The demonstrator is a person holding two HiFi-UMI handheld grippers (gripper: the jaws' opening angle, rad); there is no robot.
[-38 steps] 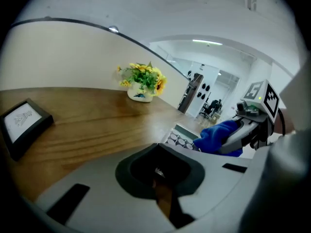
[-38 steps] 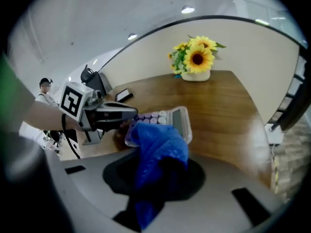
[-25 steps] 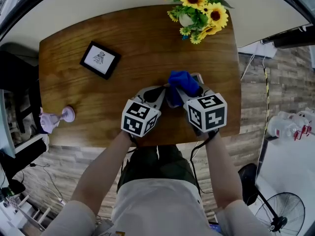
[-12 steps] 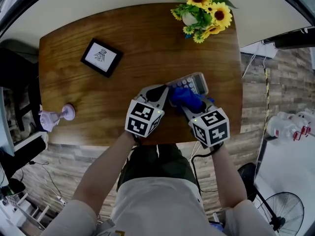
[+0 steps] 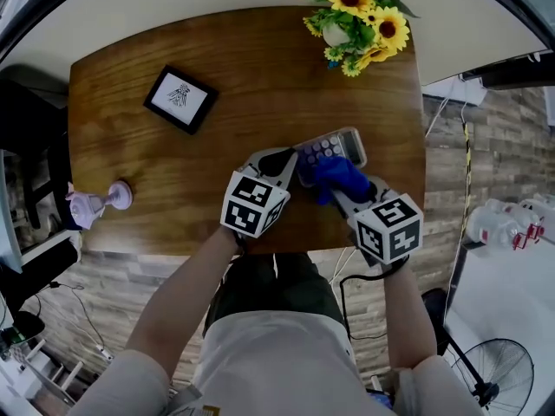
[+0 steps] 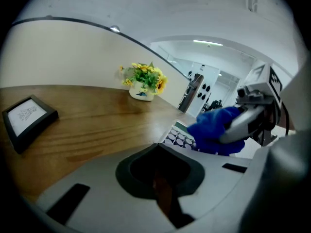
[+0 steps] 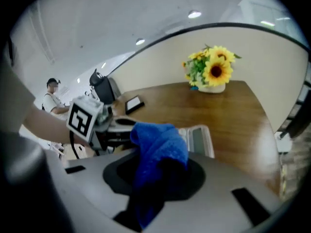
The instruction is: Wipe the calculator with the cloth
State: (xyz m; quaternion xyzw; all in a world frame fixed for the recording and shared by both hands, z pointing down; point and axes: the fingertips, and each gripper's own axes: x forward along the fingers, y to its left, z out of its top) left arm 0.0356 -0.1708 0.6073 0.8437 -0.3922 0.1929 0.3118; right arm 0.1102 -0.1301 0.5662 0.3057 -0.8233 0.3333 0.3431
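Note:
On the wooden table [image 5: 234,68] lies a grey calculator [image 5: 334,146], angled, with its display at the right end. My right gripper [image 5: 345,191] is shut on a bunched blue cloth [image 5: 338,175], which rests on the calculator's near edge. In the right gripper view the cloth [image 7: 158,144] hangs from between the jaws and hides part of the calculator [image 7: 200,140]. My left gripper [image 5: 284,165] has its jaws together, the tips at the calculator's left end. The left gripper view shows the keys [image 6: 179,138] just past the tips, with the cloth [image 6: 214,130] beyond.
A vase of sunflowers [image 5: 355,20] stands at the far right corner. A black picture frame [image 5: 179,99] lies at the far left. A small pink object [image 5: 102,204] sits near the left front edge. The table's front edge runs just under both grippers.
My right gripper has dragged the cloth toward me and to the right, off the calculator's middle, uncovering its keys and display. The left gripper has barely moved.

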